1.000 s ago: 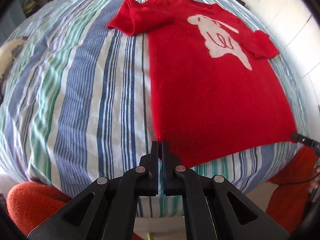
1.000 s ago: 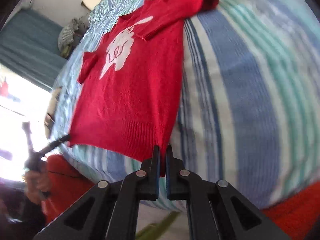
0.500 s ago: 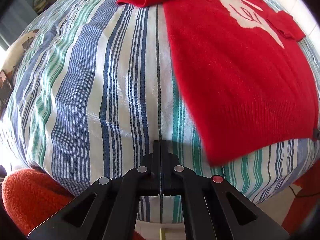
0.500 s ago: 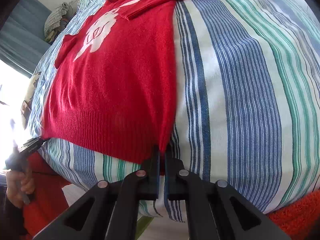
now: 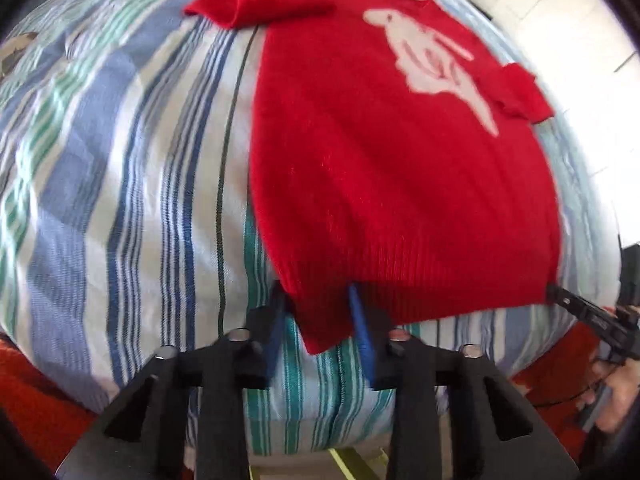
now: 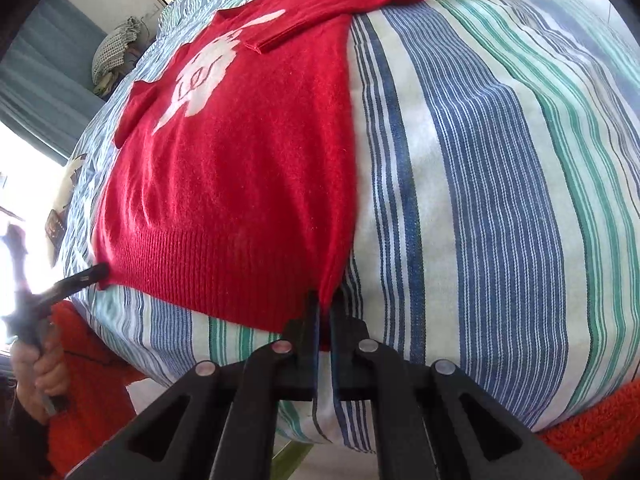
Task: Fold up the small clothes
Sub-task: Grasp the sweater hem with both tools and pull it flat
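A red sweater (image 5: 400, 184) with a white rabbit on it lies flat, front up, on the striped bed sheet (image 5: 140, 200). Its left sleeve is folded across the chest. My left gripper (image 5: 318, 300) is at the near left hem corner with its jaws opening. The corner hangs loose between the blue pads. In the right wrist view the same sweater (image 6: 240, 184) spreads away from me. My right gripper (image 6: 325, 300) is shut on the right hem corner. Each gripper also shows in the other's view, at the far hem corner: the left gripper (image 6: 86, 276) and the right gripper (image 5: 558, 293).
The blue, green and white striped sheet (image 6: 480, 200) runs wide on both sides of the sweater. Orange-red fabric (image 5: 32, 392) sits below the bed's near edge. A person's hand (image 6: 36, 368) holds the left gripper's handle. A grey checked cloth heap (image 6: 116, 48) lies at the far end.
The left jaws, shut before, now stand apart around the hem corner. Both grippers have sunk a little toward the bed, and the hem now rests on the sheet.
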Demonstrator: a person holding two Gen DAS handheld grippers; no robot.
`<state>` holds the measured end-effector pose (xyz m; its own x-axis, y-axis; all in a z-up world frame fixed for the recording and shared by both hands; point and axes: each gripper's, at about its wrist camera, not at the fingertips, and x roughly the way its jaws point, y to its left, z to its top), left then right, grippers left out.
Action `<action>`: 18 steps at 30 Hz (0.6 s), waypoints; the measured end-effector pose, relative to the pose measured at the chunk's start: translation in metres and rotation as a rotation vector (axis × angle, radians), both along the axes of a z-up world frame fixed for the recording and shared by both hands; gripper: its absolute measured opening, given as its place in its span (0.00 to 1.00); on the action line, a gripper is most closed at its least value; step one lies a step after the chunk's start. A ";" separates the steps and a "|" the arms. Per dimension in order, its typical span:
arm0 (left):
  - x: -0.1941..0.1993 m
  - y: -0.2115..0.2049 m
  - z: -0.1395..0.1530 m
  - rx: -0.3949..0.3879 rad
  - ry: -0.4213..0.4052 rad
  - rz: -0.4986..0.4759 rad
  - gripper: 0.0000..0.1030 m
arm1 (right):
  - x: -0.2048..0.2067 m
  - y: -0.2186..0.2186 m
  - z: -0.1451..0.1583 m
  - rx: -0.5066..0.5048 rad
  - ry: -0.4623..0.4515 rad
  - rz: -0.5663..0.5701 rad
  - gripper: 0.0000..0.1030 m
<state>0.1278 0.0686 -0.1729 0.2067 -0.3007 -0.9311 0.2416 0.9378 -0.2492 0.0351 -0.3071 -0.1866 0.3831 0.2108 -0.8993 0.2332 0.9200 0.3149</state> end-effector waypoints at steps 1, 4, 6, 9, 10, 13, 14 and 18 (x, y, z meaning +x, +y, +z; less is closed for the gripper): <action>0.003 0.001 -0.001 -0.003 0.019 0.019 0.03 | -0.001 0.000 0.001 -0.005 -0.004 0.002 0.04; 0.000 0.008 0.010 0.040 0.004 0.058 0.02 | -0.005 0.005 0.007 -0.047 -0.011 0.017 0.04; -0.011 0.014 0.018 0.079 -0.024 0.059 0.01 | -0.008 0.009 0.012 -0.071 -0.008 0.017 0.04; -0.019 0.020 0.013 0.113 -0.020 0.069 0.01 | -0.008 0.015 0.007 -0.106 0.004 0.021 0.04; -0.017 0.020 0.007 0.122 -0.007 0.078 0.01 | -0.005 0.017 0.004 -0.121 0.009 0.030 0.04; -0.011 0.011 -0.004 0.153 -0.001 0.090 0.01 | 0.002 0.022 -0.001 -0.168 0.009 0.054 0.04; -0.010 0.009 -0.006 0.167 -0.008 0.086 0.02 | 0.003 0.023 -0.001 -0.176 0.006 0.059 0.04; -0.010 -0.011 -0.011 0.235 -0.065 0.052 0.02 | 0.000 0.022 -0.003 -0.188 -0.015 0.055 0.02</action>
